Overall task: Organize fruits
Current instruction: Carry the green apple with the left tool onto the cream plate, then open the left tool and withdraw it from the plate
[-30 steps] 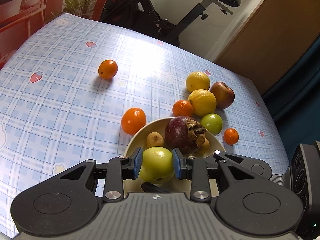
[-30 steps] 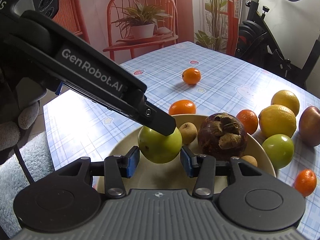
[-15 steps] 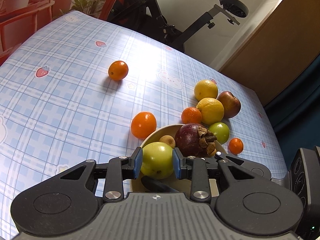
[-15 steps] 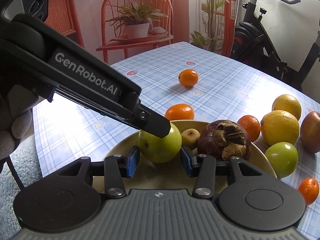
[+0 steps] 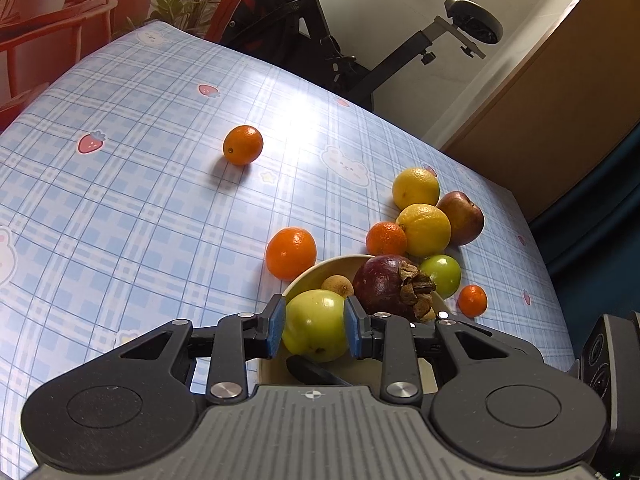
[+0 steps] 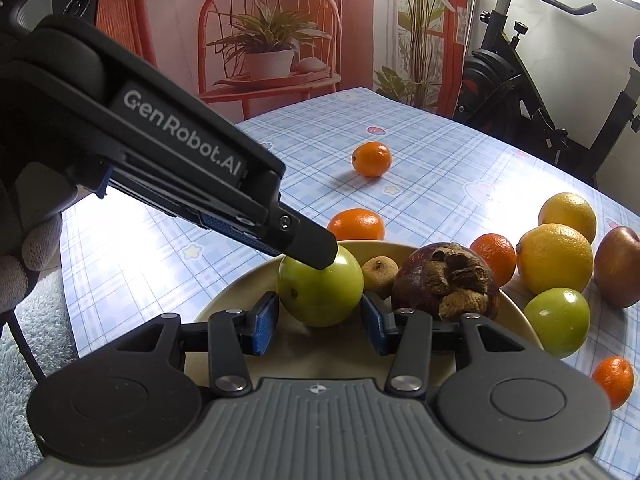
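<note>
A green apple (image 5: 314,330) sits between the blue pads of my left gripper (image 5: 315,326), which is shut on it just above the near side of a beige bowl (image 5: 312,276). In the right wrist view the left gripper's finger (image 6: 304,240) comes in from the upper left onto the apple (image 6: 320,288). My right gripper (image 6: 320,322) hangs low over the bowl (image 6: 248,292), its pads a little apart from the apple's sides. One of its fingers (image 5: 316,372) shows under the apple. A dark purple mangosteen (image 5: 390,286) and a small brown fruit (image 5: 338,285) lie in the bowl.
Around the bowl lie a second green apple (image 5: 442,276), two lemons (image 5: 425,230), a red apple (image 5: 460,218) and several oranges (image 5: 291,253), one alone at the far middle (image 5: 243,145). A gloved hand (image 6: 24,256) is at the left. An exercise bike (image 5: 360,52) stands behind the table.
In the left wrist view the bowl and fruits have grown smaller and shifted right, so the left gripper has drawn back slightly with the apple. The right gripper has held still.
</note>
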Tool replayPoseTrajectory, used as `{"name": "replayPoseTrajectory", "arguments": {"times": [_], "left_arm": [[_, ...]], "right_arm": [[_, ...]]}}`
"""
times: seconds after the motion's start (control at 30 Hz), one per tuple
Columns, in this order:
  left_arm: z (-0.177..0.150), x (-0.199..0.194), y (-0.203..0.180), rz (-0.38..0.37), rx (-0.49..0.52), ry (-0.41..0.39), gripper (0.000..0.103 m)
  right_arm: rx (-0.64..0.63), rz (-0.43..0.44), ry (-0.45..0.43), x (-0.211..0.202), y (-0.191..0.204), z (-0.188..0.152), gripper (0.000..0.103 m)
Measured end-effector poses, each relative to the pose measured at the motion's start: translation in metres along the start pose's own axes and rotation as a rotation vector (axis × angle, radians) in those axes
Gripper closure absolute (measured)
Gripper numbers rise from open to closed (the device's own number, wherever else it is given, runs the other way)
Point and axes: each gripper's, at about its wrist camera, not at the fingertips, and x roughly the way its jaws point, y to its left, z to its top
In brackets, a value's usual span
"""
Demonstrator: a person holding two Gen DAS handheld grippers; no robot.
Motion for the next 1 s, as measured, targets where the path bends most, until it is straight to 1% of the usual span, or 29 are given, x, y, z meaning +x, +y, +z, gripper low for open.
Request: {"name": "replayPoseTrajectory", "arguments": {"times": [0.3, 0.5, 0.6, 0.73, 1.0], "left_arm": [[0.004, -0.012, -0.009, 0.025, 0.02, -0.037, 0.07], [0.007, -0.018, -0.027, 0.051, 0.065, -0.081, 0.07], [0.01, -0.02, -0.039, 0.063, 0.088, -0.104, 0.07], [0.015, -0.019, -0.055, 0.069, 0.118, -0.121, 0.07], [0.026, -0.014, -0.062, 0.097, 0.118, -0.125, 0.07]], "right_arm": [[0.015, 0.021, -0.04, -0.023, -0.003, -0.006, 0.054], [0.028, 0.011, -0.12, -0.054, -0.011, -0.011, 0.054], [0.049, -0.014, -0.168, -0.071, -0.022, -0.011, 0.054], [0.074, -0.063, -0.209, -0.09, -0.042, -0.014, 0.054], [0.17, -0.181, -0.223, -0.111, -0.101, -0.034, 0.054]]}}
